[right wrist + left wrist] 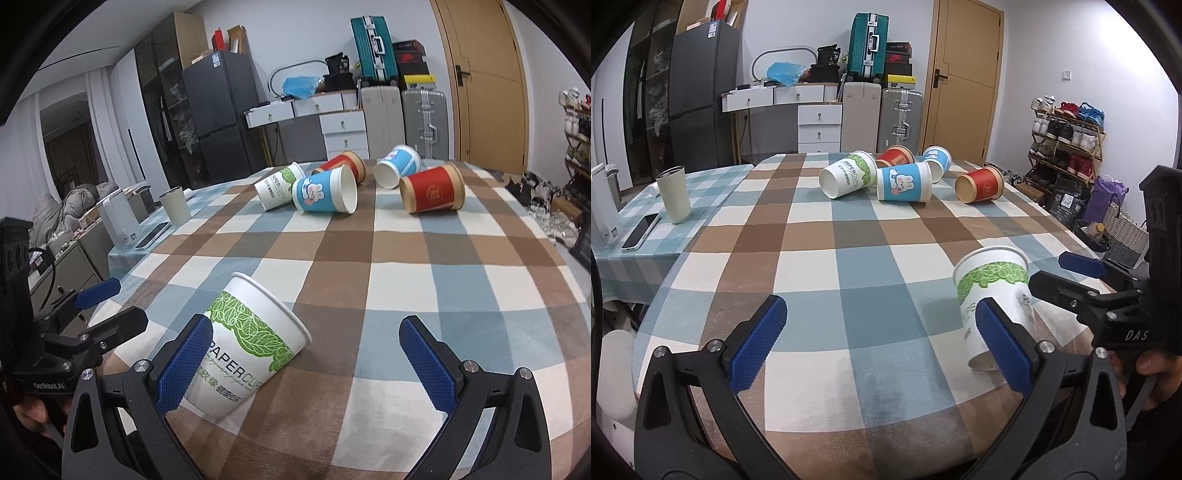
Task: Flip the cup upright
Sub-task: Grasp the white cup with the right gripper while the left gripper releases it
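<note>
A white paper cup with a green leaf band (995,295) stands upright on the checked tablecloth near the front edge; it also shows in the right wrist view (251,347), just in front of the left finger. My left gripper (882,347) is open and empty, its right finger (1001,343) in front of the cup. My right gripper (306,365) is open and empty, with the cup at its left finger (184,365). Several cups lie on their sides at the far end: white-green (846,175), blue rabbit (905,182), red (980,184).
The checked tablecloth (849,266) covers the table. At the left stand a cream tumbler (674,194), a phone (641,230) and a white appliance (602,214). A shoe rack (1067,136) and bags stand right of the table.
</note>
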The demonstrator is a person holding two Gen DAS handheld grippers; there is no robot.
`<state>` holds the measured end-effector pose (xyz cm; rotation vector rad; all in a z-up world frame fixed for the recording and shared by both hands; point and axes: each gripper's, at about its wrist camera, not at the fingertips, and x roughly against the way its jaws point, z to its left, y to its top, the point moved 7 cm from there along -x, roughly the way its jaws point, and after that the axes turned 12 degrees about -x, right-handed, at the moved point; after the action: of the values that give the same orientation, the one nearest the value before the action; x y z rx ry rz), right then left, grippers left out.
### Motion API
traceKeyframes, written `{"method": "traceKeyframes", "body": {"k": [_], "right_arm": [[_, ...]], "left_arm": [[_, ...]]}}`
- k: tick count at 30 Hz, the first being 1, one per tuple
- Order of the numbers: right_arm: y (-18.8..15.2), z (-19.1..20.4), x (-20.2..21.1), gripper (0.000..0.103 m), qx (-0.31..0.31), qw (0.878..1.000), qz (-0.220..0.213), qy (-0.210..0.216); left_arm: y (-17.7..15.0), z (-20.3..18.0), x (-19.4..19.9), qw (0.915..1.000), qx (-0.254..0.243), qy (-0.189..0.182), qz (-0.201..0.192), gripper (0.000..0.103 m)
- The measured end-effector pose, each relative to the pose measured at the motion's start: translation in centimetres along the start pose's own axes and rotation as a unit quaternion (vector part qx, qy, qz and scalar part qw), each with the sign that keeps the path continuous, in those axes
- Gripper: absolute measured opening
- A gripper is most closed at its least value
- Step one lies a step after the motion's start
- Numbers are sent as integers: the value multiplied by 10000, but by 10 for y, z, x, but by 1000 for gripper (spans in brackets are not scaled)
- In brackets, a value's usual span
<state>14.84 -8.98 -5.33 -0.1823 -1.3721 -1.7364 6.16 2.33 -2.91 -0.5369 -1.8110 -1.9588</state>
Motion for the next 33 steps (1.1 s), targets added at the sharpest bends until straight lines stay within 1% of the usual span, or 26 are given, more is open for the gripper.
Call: {"method": "traceKeyframes", "body": {"k": [7, 12, 16, 20, 21, 25, 28, 31, 33], "right_arm": [[1, 5, -12, 103, -464, 9979, 406, 204], [-1, 4, -25, 103, -1002, 9901, 872, 452], [-1, 3, -32, 102, -1347, 9831, 1070, 621], [-2, 2, -40, 96, -1699, 9730, 1311, 855], [-2, 1, -42, 93, -1825, 9688, 1386, 942], [-2, 0, -50, 85, -2134, 9569, 1582, 1171], [-2, 0, -54, 76, -2285, 9498, 1680, 1318], [-3, 0, -55, 74, -2408, 9430, 1741, 1500], [-3, 1, -53, 73, -2391, 9431, 1727, 1538]], "left_arm": [[-4, 13, -3, 10000, 62, 62, 20, 102], [-6, 17, -4, 9999, 77, 91, 18, 102], [-7, 18, -4, 9999, 87, 101, 14, 102], [-7, 19, -4, 9999, 70, 104, 24, 102], [-7, 19, -4, 9999, 72, 96, 22, 102], [-8, 19, -3, 9999, 64, 97, 25, 102], [-8, 19, -3, 9999, 67, 94, 21, 102], [-8, 19, -3, 9999, 69, 96, 30, 102], [-9, 19, -4, 9999, 72, 94, 32, 102]]}}
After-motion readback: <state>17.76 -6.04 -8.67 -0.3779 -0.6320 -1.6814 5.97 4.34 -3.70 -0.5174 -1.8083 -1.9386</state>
